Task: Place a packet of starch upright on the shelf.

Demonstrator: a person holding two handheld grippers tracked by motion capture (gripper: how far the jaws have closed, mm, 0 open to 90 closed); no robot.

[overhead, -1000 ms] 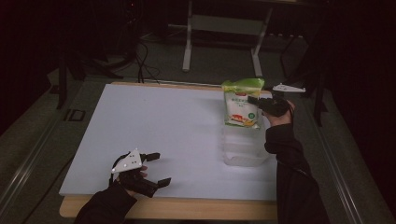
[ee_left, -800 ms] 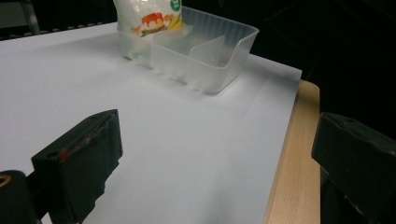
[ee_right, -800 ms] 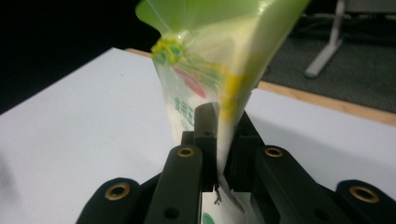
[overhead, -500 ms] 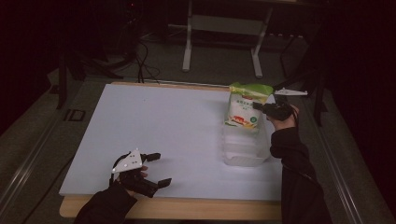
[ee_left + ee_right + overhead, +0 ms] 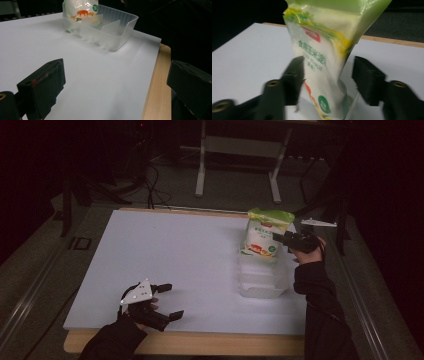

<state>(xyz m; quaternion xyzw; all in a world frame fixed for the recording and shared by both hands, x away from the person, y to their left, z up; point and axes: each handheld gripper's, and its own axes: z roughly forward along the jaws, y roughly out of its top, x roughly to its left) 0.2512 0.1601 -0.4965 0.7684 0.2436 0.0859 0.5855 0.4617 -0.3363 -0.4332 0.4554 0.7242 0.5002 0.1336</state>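
Observation:
A green and white corn starch bag (image 5: 262, 236) stands upright in the far end of a clear plastic bin (image 5: 262, 282) at the table's right side. My right gripper (image 5: 276, 238) is at the bag's right, open, its jaws on either side of the bag (image 5: 324, 57), one jaw close against it and a gap at the other. My left gripper (image 5: 171, 300) rests open near the table's front left, nothing between its jaws. From the left gripper (image 5: 115, 75) view, the bin (image 5: 117, 32) shows inner dividers, with the bag (image 5: 80, 7) at its far end.
The white table top (image 5: 175, 250) has a wooden front edge (image 5: 157, 87). Behind the table stands a metal frame (image 5: 237, 145), and cables (image 5: 150, 185) lie on the dark floor. A sleeve (image 5: 320, 300) reaches along the table's right edge.
The bag moved slightly right and settled into the bin's far end. My right gripper drew back to the right and its jaws now stand apart. The left gripper stayed put.

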